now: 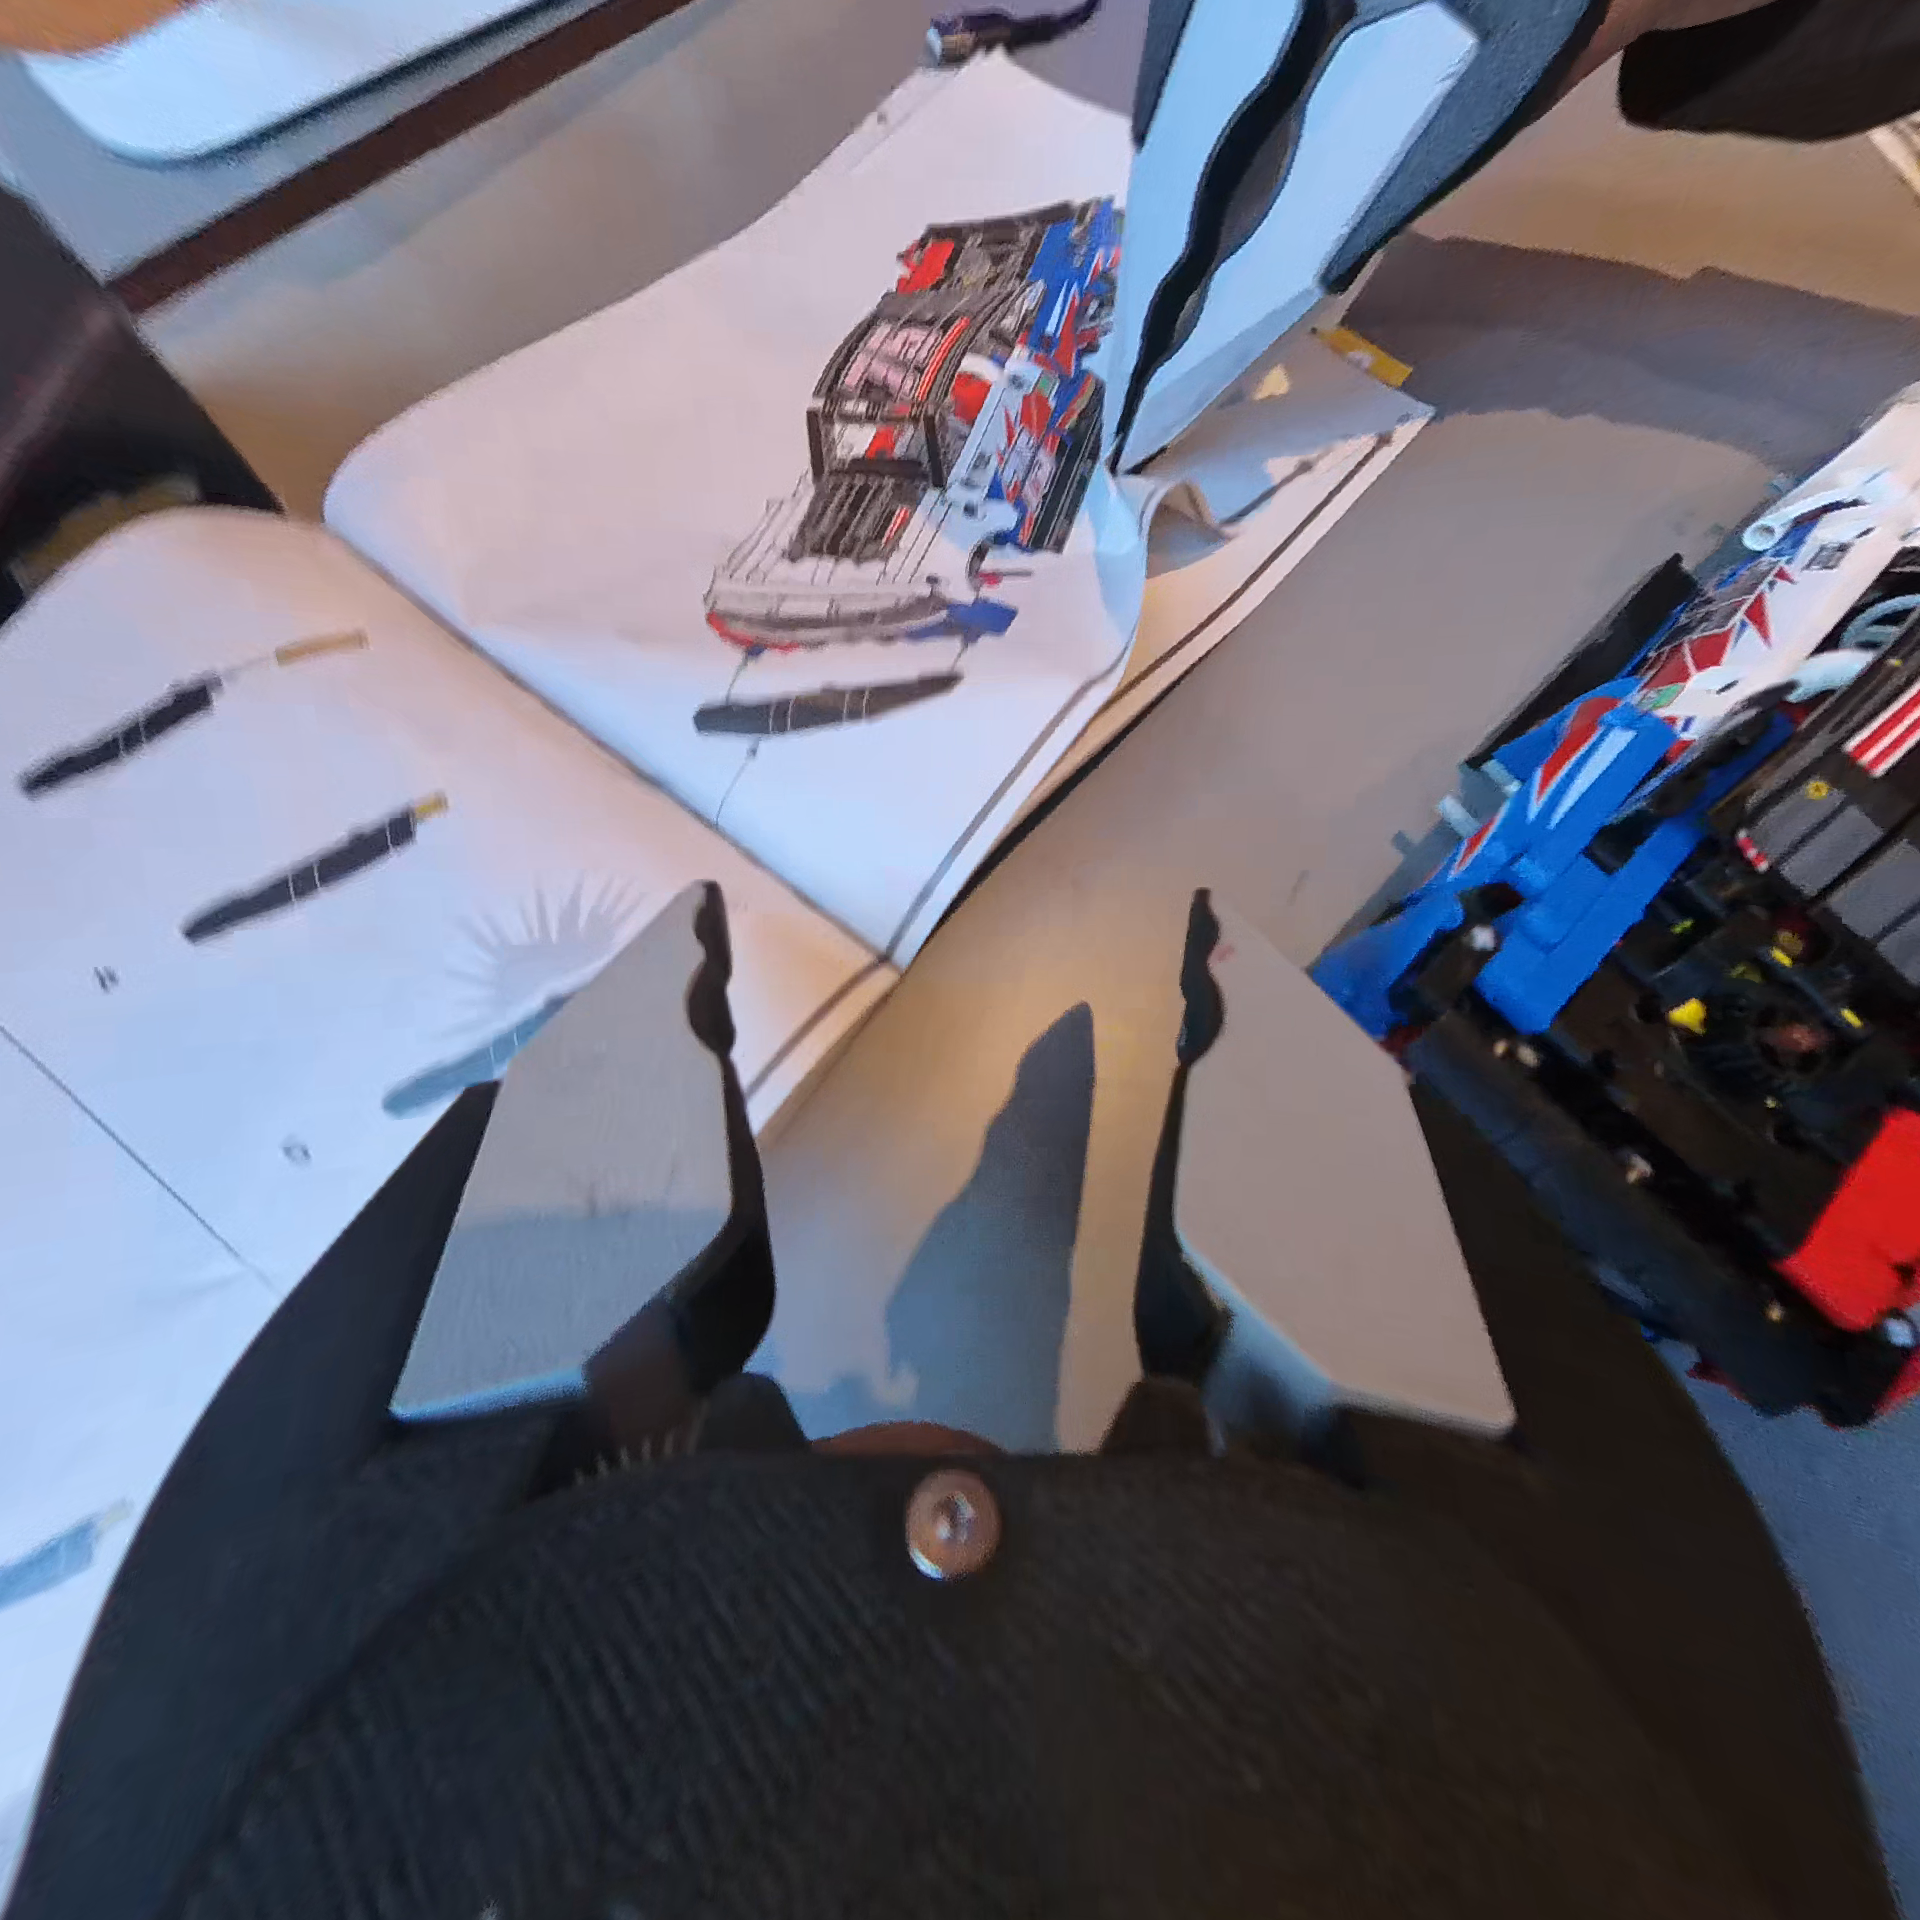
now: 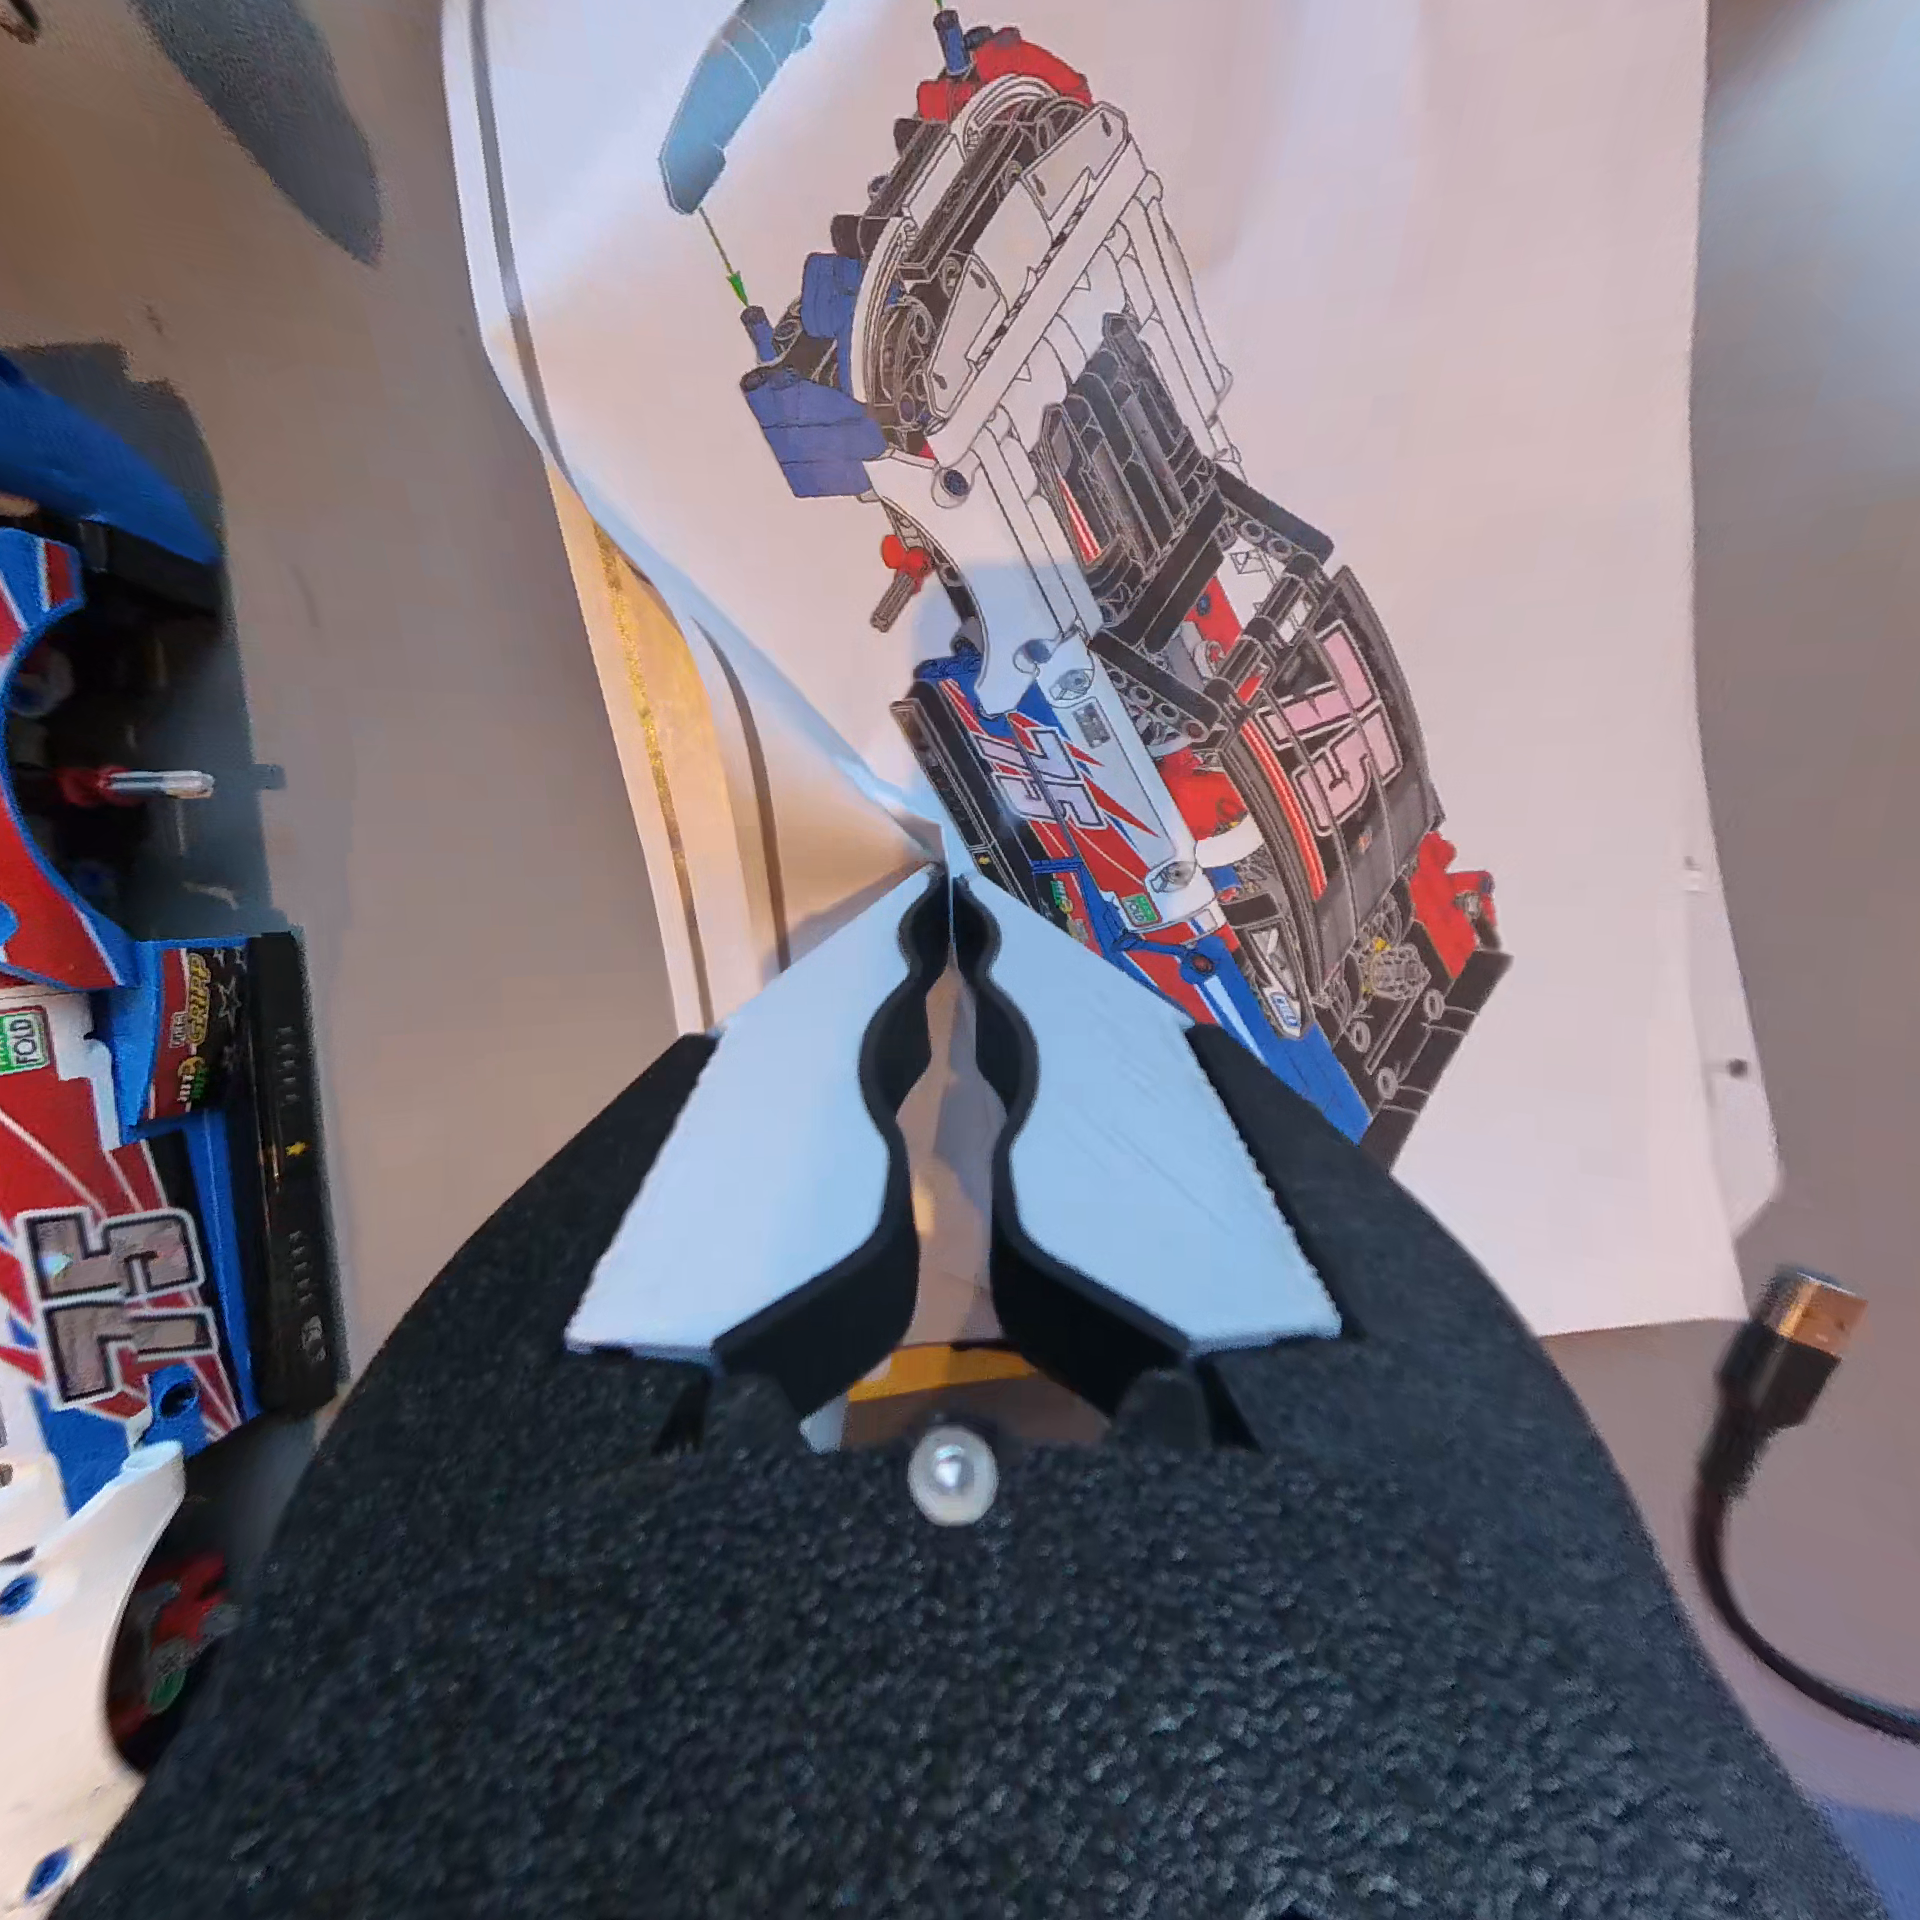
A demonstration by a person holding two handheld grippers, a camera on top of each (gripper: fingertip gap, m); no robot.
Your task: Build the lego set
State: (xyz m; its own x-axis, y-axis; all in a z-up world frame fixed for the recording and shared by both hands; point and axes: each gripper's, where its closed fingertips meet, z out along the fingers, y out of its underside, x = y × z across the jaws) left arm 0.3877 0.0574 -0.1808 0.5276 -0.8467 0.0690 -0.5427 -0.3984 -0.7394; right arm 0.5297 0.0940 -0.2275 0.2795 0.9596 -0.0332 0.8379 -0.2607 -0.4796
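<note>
An open instruction booklet (image 1: 582, 520) lies on the tan table, its right page (image 2: 1403, 312) showing a drawing of the car. My right gripper (image 2: 948, 883) is shut on the edge of that page, which is lifted and creased at the pads; it also shows in the left wrist view (image 1: 1122, 457), pinching the page's edge (image 1: 1143, 530). My left gripper (image 1: 956, 904) is open and empty, hovering over the booklet's near corner and bare table. The partly built blue, red, black and white lego car (image 1: 1662, 935) stands to the right of it, and at the left of the right wrist view (image 2: 114, 1143).
A black cable with a metal plug (image 2: 1787, 1340) lies on the table right of the booklet. A white tray-like object (image 1: 260, 94) and a dark edge (image 1: 62, 395) are at the far left. A dark sleeve (image 1: 1766, 73) is behind the right gripper.
</note>
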